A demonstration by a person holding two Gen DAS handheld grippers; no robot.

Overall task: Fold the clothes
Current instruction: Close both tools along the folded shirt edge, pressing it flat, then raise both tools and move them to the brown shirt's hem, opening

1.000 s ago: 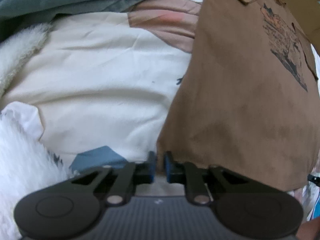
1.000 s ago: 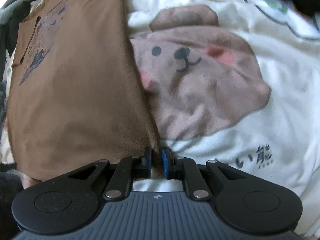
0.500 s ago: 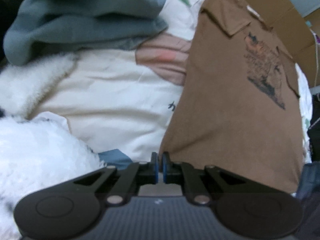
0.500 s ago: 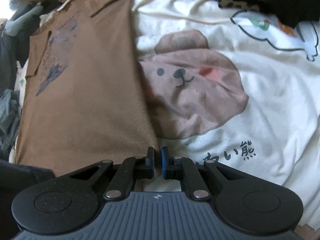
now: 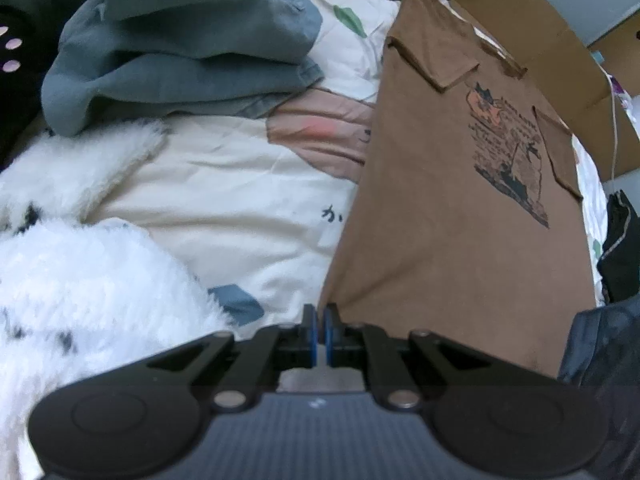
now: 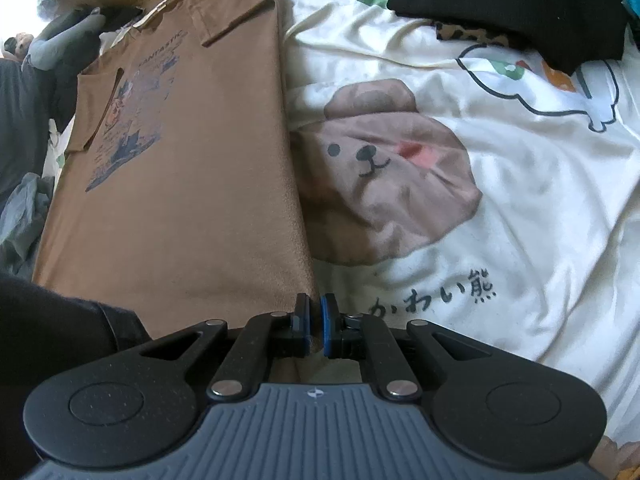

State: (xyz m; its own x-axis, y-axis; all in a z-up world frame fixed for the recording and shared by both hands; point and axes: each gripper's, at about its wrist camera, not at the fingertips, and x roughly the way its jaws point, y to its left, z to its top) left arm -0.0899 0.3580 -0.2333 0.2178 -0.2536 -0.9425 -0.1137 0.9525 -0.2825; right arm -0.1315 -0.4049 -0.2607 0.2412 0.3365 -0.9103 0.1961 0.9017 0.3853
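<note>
A brown T-shirt (image 5: 460,220) with a dark printed picture on its chest lies lengthwise on the bed, sleeves folded in, collar at the far end. My left gripper (image 5: 321,320) is shut on the near left corner of its hem, and the cloth rises from the bed to the pads. In the right wrist view the same T-shirt (image 6: 180,180) stretches away from my right gripper (image 6: 315,312), which is shut on the near right hem corner. Both grippers point steeply down, and the near hem is lifted off the bed between them.
The cream bedspread (image 6: 520,200) has a bear print. A grey-blue pile of clothes (image 5: 180,40) and a white fluffy garment (image 5: 80,272) lie left of the shirt. A black garment (image 6: 512,4) lies far right. A cardboard box (image 5: 540,40) stands beyond the collar.
Both grippers have risen with the hem corners held, so the near end of the shirt has come up. More of the shirt and the bed shows in both views.
</note>
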